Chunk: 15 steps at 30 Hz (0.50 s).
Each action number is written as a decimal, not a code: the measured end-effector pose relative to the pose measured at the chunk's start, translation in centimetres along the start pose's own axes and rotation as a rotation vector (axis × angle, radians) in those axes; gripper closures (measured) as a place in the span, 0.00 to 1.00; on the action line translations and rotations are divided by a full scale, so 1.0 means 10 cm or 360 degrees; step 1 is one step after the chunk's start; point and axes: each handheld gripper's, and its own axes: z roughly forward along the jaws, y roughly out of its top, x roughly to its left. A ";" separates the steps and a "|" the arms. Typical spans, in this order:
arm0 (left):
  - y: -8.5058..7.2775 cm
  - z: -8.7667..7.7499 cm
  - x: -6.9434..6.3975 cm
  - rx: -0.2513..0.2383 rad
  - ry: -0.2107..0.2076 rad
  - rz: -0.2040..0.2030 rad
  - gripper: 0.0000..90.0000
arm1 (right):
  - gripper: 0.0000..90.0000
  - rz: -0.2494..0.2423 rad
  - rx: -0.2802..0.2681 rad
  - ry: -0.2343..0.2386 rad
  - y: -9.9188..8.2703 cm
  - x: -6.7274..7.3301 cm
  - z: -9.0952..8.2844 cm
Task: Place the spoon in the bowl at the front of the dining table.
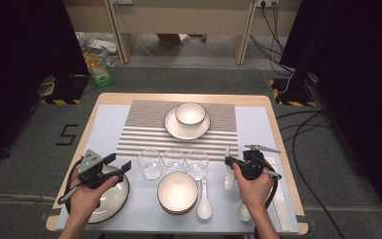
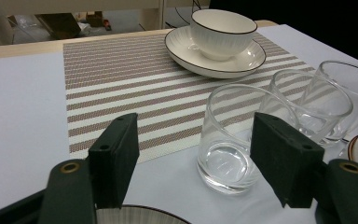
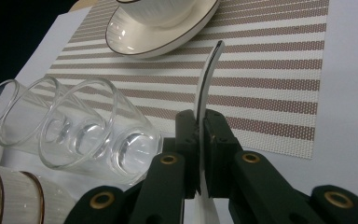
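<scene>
My right gripper (image 1: 228, 161) (image 3: 200, 135) is shut on the handle of a white spoon (image 1: 229, 178) (image 3: 206, 77) at the right of the placemat; the handle's tip sticks out past the jaws. My left gripper (image 1: 119, 163) (image 2: 193, 154) stands open above a dark-rimmed plate (image 1: 117, 201) at the front left. It points at the leftmost of three clear glasses (image 1: 149, 163) (image 2: 228, 140), which stands beyond the jaws, apart from them.
A bowl on a plate (image 1: 189, 119) (image 2: 219, 46) sits at the far middle of the striped placemat (image 1: 144, 132). Stacked bowls (image 1: 177, 192) stand at the front centre. Two more white spoons (image 1: 204, 201) (image 1: 243, 211) lie beside them.
</scene>
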 end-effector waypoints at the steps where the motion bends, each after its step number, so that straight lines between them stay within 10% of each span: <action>1: 0.00 0.00 0.00 0.0001 0.0001 0.0000 0.36 | 0.95 -0.0010 -0.0006 0.0000 0.01 -0.01 0.00; 15: -0.01 0.00 0.00 0.0015 0.0004 -0.0001 0.36 | 0.95 -0.0015 -0.0033 -0.0007 0.10 0.00 0.02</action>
